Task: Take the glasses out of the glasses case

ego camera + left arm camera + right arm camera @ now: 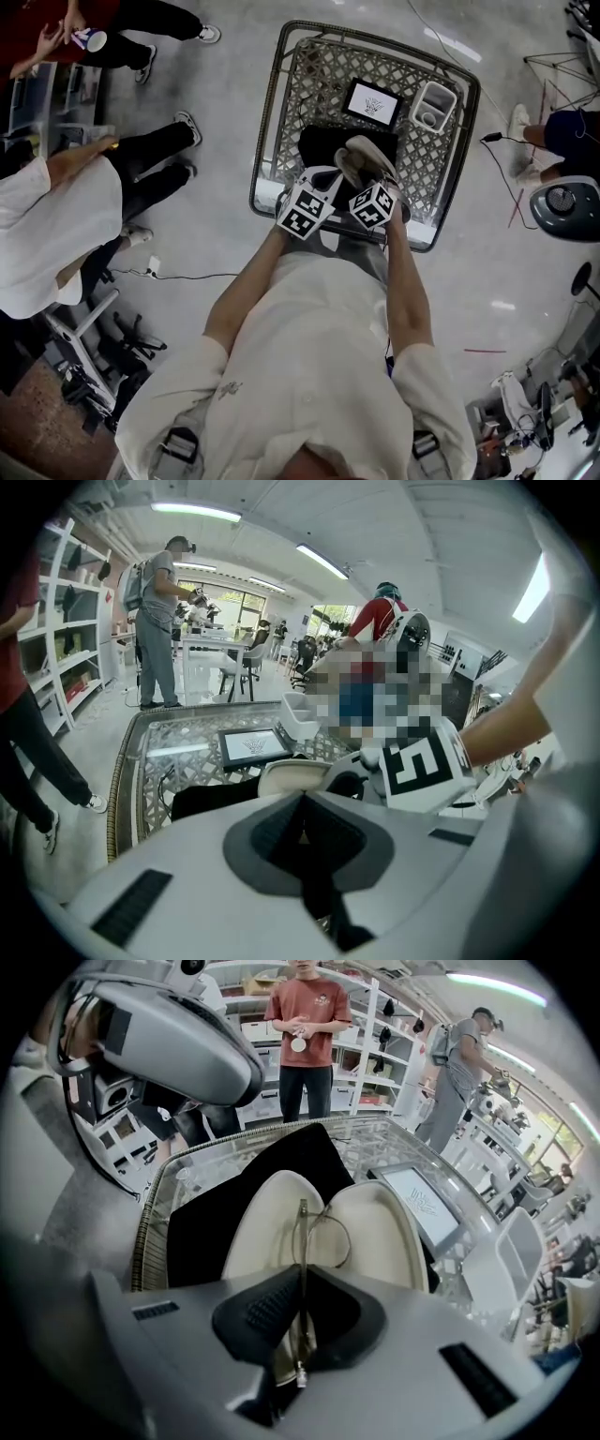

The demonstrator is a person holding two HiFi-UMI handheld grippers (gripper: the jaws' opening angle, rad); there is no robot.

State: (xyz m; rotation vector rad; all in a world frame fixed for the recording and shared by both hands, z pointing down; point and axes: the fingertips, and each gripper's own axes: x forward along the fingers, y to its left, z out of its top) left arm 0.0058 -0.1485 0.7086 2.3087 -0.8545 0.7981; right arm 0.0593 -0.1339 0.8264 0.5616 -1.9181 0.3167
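My right hand-held gripper (302,1312) is clamped on a temple of the glasses (314,1237), just over the open glasses case (375,1232). The left hand-held gripper (302,827) has its jaws together, and I can't tell whether they pinch anything. The case lies on a black cloth (216,1213) on the lattice worktop (281,112), with people standing around.

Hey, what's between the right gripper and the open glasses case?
The glasses: the right gripper is shut on their frame, which reaches out over the glasses case's cream lining. The right gripper view shows it.
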